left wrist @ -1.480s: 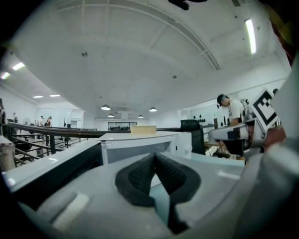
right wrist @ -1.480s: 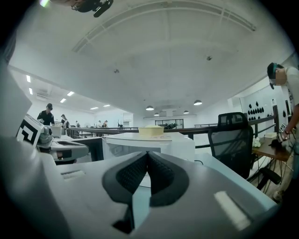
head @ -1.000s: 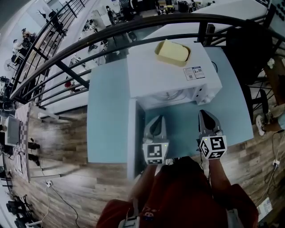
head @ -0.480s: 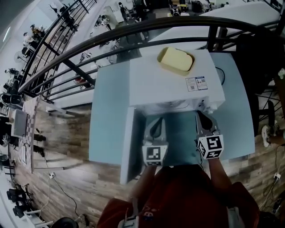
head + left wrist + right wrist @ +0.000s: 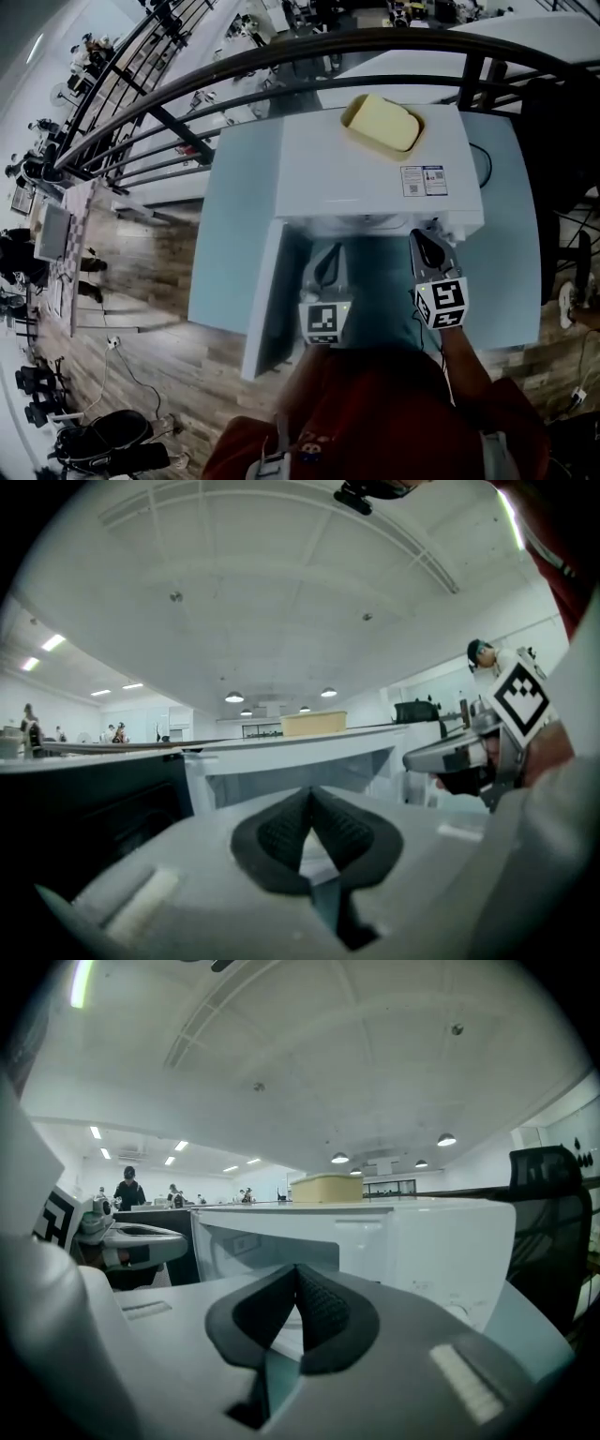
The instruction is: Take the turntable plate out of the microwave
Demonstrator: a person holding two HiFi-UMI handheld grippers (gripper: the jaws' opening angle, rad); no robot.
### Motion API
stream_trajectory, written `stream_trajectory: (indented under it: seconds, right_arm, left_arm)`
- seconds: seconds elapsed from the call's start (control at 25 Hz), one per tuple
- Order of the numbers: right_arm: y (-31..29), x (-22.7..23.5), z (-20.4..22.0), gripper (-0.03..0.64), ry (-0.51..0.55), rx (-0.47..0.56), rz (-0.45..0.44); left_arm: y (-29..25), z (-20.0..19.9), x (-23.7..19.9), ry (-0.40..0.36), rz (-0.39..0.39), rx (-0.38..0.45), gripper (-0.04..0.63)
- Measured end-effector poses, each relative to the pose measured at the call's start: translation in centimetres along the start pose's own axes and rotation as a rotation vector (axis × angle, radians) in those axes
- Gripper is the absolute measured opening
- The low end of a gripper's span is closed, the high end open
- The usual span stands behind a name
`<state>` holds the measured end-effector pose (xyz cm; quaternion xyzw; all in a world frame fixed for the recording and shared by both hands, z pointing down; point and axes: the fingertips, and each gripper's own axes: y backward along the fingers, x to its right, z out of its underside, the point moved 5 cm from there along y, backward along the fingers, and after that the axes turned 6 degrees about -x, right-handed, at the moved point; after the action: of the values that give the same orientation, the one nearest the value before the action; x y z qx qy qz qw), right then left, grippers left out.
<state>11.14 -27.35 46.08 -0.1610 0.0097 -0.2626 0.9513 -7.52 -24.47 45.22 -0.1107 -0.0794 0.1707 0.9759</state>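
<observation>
1. The turntable plate (image 5: 364, 223) sits inside the microwave (image 5: 356, 178). Only a pale curved edge shows at the mouth. It is round, so no long axis can be told.
2. The microwave stands on the blue table (image 5: 230, 244), mouth facing 6 o'clock in the head view. Its door (image 5: 265, 291) is swung open at 9 o'clock.
3. A yellow container (image 5: 382, 124) rests on the microwave's top, toward 1 o'clock.
4. The left gripper (image 5: 309, 803) points at the mouth from 6 o'clock, pads pressed together, nothing between them.
5. The right gripper (image 5: 296, 1283), at the left one's 3 o'clock, is likewise closed and empty.
</observation>
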Motion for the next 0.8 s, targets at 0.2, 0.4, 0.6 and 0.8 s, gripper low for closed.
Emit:
stream_trajectory:
  seconds: [0.2, 0.4, 0.6, 0.8]
  right_arm:
    - [-1.6, -0.5, 0.9, 0.0, -0.001, -0.025, -0.015]
    - [-3.2, -0.3, 2.4, 0.001, -0.031, -0.054, -0.002]
    - [-5.2, 0.0, 4.6, 0.002, -0.125, -0.099, 0.013]
    - [-7.3, -0.3, 6.1, 0.002, -0.275, -0.134, -0.007]
  left_arm:
    - [-0.6, 0.9, -0.6, 0.014, -0.005, -0.009, 0.0]
    - [-1.7, 1.6, -0.6, 0.008, 0.009, 0.003, 0.0]
    - [-1.9, 3.0, -1.0, 0.014, 0.018, 0.0, 0.0]
    - [-1.8, 3.9, -1.3, 0.03, 0.021, -0.006, 0.0]
